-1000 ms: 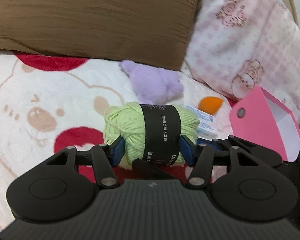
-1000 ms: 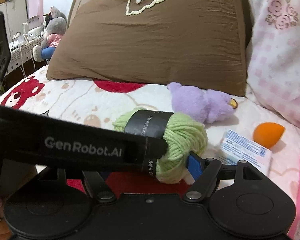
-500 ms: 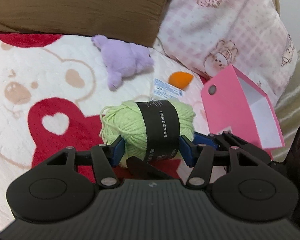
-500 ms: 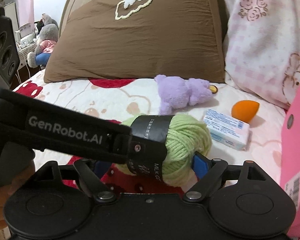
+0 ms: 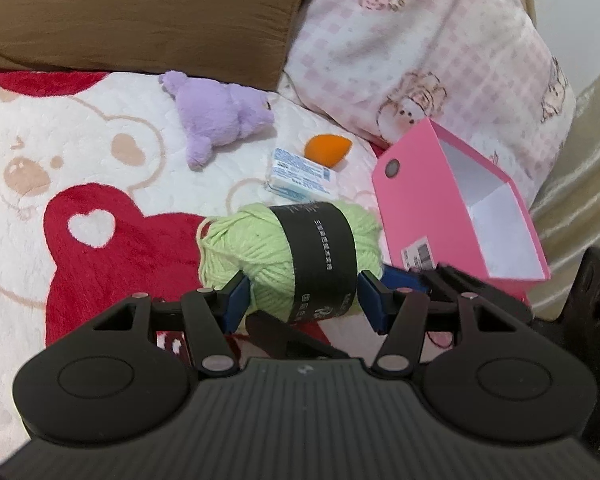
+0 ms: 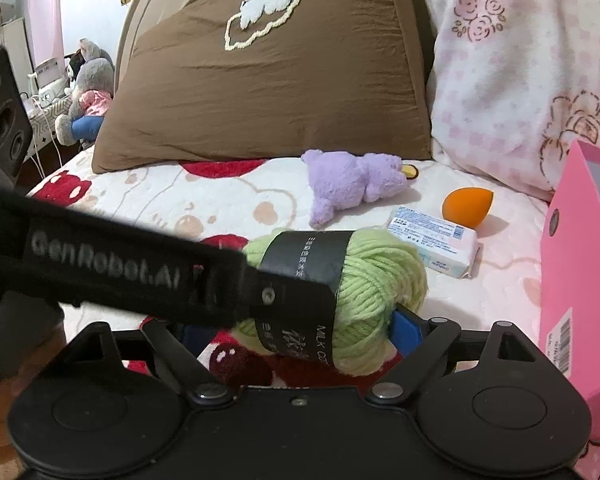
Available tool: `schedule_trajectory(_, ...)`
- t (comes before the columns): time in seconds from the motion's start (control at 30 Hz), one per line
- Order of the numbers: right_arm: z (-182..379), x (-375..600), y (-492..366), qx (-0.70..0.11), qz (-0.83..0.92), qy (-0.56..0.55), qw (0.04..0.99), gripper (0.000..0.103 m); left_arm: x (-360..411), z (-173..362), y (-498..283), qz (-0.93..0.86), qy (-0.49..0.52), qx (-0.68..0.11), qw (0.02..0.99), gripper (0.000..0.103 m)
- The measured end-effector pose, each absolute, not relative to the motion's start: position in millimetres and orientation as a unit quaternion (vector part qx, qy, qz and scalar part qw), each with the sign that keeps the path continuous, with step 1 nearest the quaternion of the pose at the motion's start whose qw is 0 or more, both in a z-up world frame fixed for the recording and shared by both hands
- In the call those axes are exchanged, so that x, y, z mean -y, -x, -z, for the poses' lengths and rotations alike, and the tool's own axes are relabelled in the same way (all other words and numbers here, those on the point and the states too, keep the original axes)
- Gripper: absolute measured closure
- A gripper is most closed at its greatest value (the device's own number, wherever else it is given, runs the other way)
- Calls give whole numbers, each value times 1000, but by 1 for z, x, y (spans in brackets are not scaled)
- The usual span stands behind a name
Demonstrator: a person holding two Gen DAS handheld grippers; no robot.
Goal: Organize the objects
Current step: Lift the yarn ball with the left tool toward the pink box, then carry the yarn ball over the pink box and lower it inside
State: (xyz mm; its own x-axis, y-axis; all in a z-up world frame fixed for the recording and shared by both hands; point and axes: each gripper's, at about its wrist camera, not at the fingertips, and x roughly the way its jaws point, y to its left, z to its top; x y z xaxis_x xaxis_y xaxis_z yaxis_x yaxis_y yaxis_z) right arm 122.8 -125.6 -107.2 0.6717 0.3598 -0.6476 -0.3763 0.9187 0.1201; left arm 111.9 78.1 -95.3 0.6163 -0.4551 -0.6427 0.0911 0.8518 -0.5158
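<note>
The left tool is clenched on a ball of green yarn, its two blue pads pressing the yarn from either side, with the yarn's black paper band facing up between them. The yarn is held above a bed blanket printed with white bears and red shapes. In the right wrist view the same yarn sits just ahead of the right tool, whose right blue pad touches the yarn's lower end; the left tool's black body crosses in front and hides the other pad, so I cannot tell whether the right tool is gripping or released. Just to the right of the yarn stands an open pink box with a white inside, tilted so its opening faces up and away, and its near wall carries a barcode sticker. Beyond the yarn on the blanket lie a small white and blue packet and, just behind it, an orange teardrop sponge. Farther back and to the left lies a purple soft toy on its side. A brown pillow with a white cloud patch leans upright at the head of the bed, and a pink checked pillow leans beside it, behind the box. A grey stuffed animal sits off the bed at the far left.
</note>
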Motion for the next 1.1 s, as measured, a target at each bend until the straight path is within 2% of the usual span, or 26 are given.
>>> schedule_trajectory(0.37,82,144,-102,-372,-182,-2,910,12,-54,55,-81,189,206,-377,883,48)
schedule_trajectory(0.67,76,159,-82,-420,-161,-52,891,12,-31,30,-58,229,168,-398,872,48)
schedule_trajectory(1.1,41,167,-46,-399,-132,-20,907,12,-15,-2,-25,254,167,-383,872,48)
